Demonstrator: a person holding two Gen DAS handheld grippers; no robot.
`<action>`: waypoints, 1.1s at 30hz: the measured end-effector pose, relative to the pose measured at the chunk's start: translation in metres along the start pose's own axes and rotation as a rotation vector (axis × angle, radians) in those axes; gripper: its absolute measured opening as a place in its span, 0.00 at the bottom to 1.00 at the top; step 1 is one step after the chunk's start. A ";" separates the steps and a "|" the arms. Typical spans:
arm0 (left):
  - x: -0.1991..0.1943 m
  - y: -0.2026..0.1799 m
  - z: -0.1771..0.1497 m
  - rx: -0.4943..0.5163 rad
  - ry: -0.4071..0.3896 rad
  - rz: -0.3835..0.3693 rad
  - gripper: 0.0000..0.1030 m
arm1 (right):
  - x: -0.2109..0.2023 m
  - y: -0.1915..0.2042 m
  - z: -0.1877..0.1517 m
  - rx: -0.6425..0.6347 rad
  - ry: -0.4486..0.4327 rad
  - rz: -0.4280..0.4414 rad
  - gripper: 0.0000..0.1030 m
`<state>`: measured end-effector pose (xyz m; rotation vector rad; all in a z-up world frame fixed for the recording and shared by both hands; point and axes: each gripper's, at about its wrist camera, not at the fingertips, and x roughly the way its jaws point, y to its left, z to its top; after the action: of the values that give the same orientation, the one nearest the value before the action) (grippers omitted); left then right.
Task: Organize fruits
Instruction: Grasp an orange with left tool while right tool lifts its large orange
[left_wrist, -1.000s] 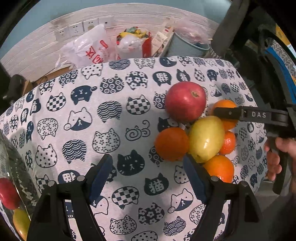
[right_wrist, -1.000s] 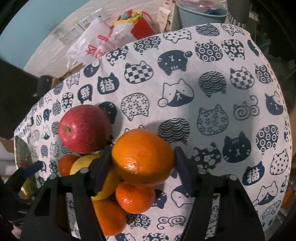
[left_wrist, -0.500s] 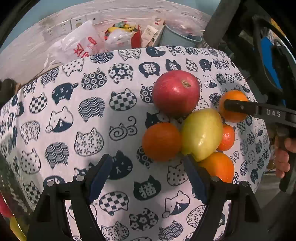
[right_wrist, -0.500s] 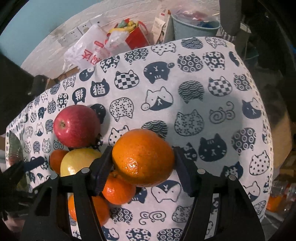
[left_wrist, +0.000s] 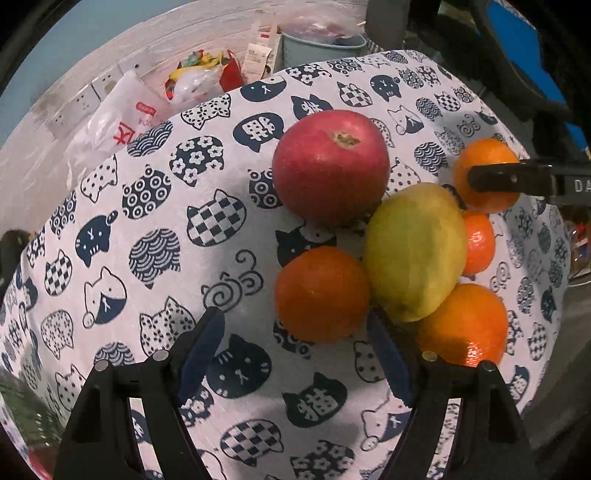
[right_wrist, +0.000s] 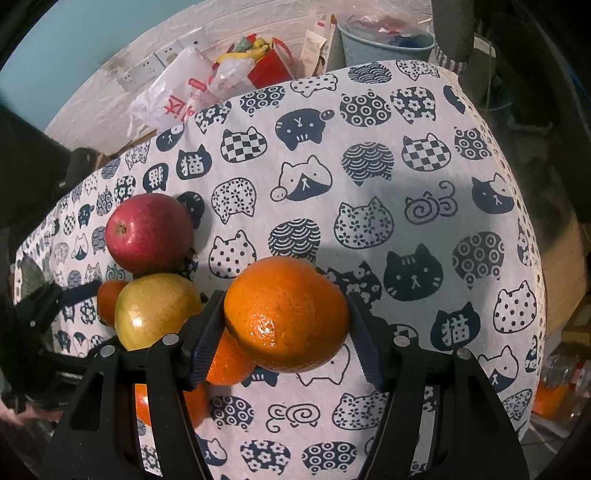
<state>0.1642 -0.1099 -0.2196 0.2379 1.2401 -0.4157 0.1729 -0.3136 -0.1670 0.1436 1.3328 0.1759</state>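
A pile of fruit lies on the cat-print tablecloth (left_wrist: 155, 229): a red apple (left_wrist: 330, 166), a yellow-green fruit (left_wrist: 415, 251), and two oranges (left_wrist: 321, 293) (left_wrist: 463, 325), with a small orange (left_wrist: 478, 242) tucked behind. My left gripper (left_wrist: 295, 350) is open and points down. The near orange sits just ahead of its fingertips, close to the right finger (left_wrist: 388, 354), untouched. My right gripper (right_wrist: 286, 299) is shut on another orange (right_wrist: 286, 314), beside the pile's right edge; the apple (right_wrist: 149, 232) and yellow-green fruit (right_wrist: 155, 310) lie to its left.
Behind the table stand a white plastic bag (right_wrist: 173, 96), a red bag (right_wrist: 266, 70) and a blue-grey bucket (right_wrist: 384, 44), under wall sockets (left_wrist: 81, 99). The cloth drops off at the table's right edge (right_wrist: 532, 236). The patterned cloth spreads wide to the left of the pile.
My left gripper has rolled and come down closer to the pile, so the fruit looms larger. The right gripper, still holding its orange, has drifted slightly away from the pile.
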 end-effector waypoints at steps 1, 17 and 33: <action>0.001 0.000 0.001 0.002 -0.001 0.002 0.78 | 0.000 0.001 0.000 -0.008 0.000 -0.005 0.63; -0.006 -0.012 0.000 0.047 -0.045 -0.025 0.44 | -0.001 0.010 -0.009 -0.071 -0.005 -0.033 0.63; -0.042 -0.010 -0.005 0.013 -0.115 -0.012 0.44 | -0.025 0.032 -0.015 -0.157 -0.065 -0.053 0.63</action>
<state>0.1443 -0.1092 -0.1814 0.2151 1.1264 -0.4420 0.1515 -0.2878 -0.1399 -0.0188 1.2516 0.2280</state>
